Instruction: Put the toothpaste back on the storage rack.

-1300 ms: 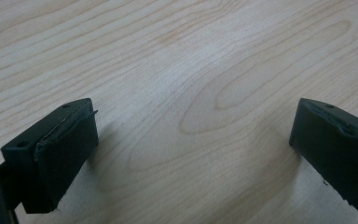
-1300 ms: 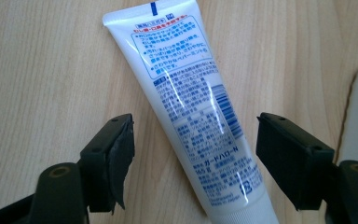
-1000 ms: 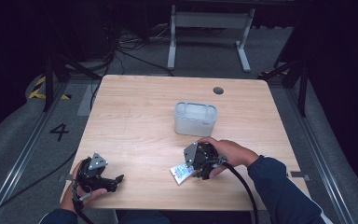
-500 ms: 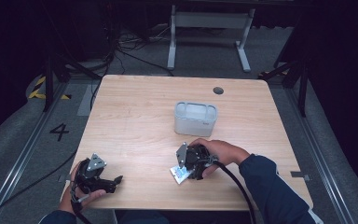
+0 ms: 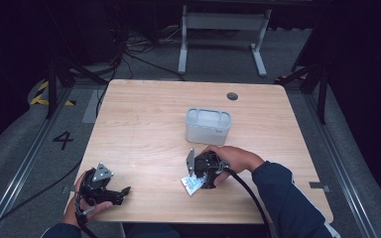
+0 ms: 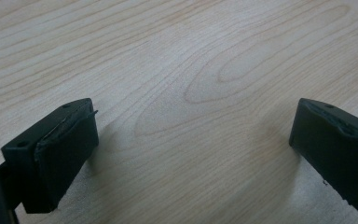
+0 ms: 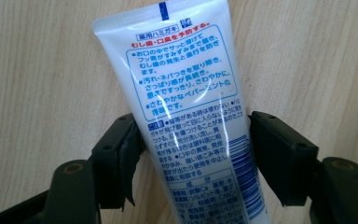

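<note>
the right gripper [image 5: 194, 179] has just been closing and now pinches the toothpaste tube [image 7: 186, 116] lying flat on the table [image 5: 144, 129], just in front of the grey container [image 5: 208, 126]. grasping looks done; lifting and placing remain. the left gripper [image 6: 191, 154] rests wide apart, holding nothing.

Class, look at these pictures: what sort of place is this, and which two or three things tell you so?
Probably a lab or studio set up for recording handling work: a bare wooden table in a dark room, loose cables on the grey floor, and a floor mark "4" beside a rail.
</note>
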Action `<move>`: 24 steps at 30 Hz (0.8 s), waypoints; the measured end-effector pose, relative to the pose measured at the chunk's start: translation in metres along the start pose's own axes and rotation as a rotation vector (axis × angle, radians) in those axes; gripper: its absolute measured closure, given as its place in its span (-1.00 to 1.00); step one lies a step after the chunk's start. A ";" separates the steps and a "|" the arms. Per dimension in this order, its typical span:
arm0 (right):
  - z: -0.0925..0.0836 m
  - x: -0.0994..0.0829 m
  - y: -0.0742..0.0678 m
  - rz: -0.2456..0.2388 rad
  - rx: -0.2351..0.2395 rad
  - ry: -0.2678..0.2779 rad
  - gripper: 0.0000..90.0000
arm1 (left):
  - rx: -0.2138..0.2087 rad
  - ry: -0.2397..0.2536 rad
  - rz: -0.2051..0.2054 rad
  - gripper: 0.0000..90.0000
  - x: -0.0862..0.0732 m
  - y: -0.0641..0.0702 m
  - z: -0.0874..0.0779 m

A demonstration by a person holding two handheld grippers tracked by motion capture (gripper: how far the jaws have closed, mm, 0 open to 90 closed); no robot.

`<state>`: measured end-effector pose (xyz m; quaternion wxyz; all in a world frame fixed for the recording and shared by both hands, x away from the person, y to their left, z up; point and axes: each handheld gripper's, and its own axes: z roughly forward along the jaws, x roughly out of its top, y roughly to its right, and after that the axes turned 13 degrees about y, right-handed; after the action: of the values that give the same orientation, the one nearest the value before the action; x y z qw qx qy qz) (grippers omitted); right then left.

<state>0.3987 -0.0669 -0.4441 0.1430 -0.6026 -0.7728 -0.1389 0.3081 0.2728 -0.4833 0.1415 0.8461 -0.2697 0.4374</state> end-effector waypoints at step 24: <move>-0.011 -0.019 -0.005 0.034 -0.058 0.182 0.35 | -0.006 -0.006 0.000 -0.97 0.001 -0.001 0.000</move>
<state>0.3988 -0.0897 -0.4418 0.1974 -0.6045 -0.7418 -0.2130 0.3089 0.2729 -0.4830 0.1434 0.8469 -0.2715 0.4343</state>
